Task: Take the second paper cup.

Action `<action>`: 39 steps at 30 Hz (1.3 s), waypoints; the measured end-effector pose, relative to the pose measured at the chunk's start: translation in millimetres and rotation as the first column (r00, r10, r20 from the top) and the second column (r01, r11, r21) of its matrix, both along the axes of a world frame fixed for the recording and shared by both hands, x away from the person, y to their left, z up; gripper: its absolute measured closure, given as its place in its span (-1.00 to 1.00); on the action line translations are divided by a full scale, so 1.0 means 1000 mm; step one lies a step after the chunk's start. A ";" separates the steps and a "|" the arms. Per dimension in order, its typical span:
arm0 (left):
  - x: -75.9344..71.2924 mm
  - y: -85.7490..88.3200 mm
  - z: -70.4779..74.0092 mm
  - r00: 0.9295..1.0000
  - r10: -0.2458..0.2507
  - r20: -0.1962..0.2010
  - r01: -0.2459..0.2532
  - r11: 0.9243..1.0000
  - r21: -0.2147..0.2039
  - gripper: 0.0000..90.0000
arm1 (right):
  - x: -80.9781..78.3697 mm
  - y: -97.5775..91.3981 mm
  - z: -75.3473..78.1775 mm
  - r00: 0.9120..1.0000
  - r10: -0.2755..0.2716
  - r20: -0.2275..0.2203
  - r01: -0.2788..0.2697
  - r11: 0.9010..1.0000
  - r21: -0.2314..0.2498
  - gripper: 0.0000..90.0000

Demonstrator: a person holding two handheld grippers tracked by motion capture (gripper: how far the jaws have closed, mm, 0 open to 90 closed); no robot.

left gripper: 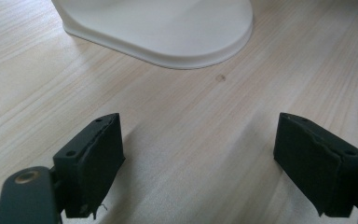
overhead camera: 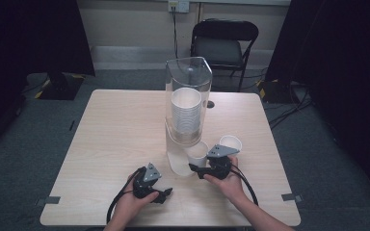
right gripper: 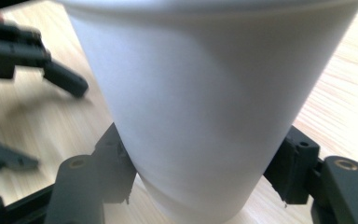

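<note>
Nearest to me: left tool (overhead camera: 166, 193) by the surface's (overhead camera: 120, 130) near edge, jaws wide, nothing between them.
Right tool (overhead camera: 193, 168): I have its jaws narrowed onto a white paper cup (overhead camera: 198, 154), gripping the lower wall on both sides.
Cup's place: at the foot of the clear cup dispenser (overhead camera: 188, 98), toward the near-right part of the surface; a second cup (overhead camera: 231, 143) stands just beyond my right hand (overhead camera: 229, 180).
Handling: I judge it very light, thin-walled and easily crushed, smooth enough to slip; I'd hold low where the taper stiffens it, with gentle pressure.
Right gripper view: cup wall (right gripper: 205, 107) seated between the pads (right gripper: 114, 163), and my left tool (right gripper: 32, 51) blurred beyond.
Left gripper view: dispenser's cream base (left gripper: 168, 32) just ahead on bare wood.
High view: stack of cups (overhead camera: 186, 113) inside the dispenser.
</note>
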State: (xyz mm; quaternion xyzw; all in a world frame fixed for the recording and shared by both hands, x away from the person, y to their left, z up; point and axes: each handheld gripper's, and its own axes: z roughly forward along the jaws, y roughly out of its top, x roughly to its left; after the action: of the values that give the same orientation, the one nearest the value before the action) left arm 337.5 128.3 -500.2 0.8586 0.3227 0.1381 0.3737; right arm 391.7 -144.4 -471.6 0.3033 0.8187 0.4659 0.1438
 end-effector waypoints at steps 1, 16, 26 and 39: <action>0.000 0.000 0.000 1.000 0.000 -0.003 0.000 1.000 0.004 -0.66 | 0.000 -0.001 -0.001 1.000 0.008 -0.015 -0.008 1.000 0.006 -0.23; 0.000 0.000 0.000 1.000 0.000 -0.001 0.000 1.000 0.002 -0.66 | -0.025 -0.014 -0.002 0.998 0.048 -0.036 -0.048 0.999 -0.008 -0.27; 0.000 0.000 -0.001 1.000 0.001 0.003 -0.001 1.000 -0.005 -0.66 | -0.038 -0.039 -0.010 0.999 0.034 -0.035 -0.036 0.998 -0.054 -0.29; 0.000 0.000 -0.001 1.000 0.001 0.004 -0.001 1.000 -0.005 -0.66 | -0.036 -0.056 -0.018 0.998 -0.003 -0.062 0.000 0.998 -0.056 -0.31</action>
State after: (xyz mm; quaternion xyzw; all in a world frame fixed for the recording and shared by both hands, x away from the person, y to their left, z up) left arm 337.4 128.0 -500.7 0.8572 0.3229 0.1393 0.3763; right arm 356.2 -200.2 -490.0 0.3141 0.8352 0.4332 0.1270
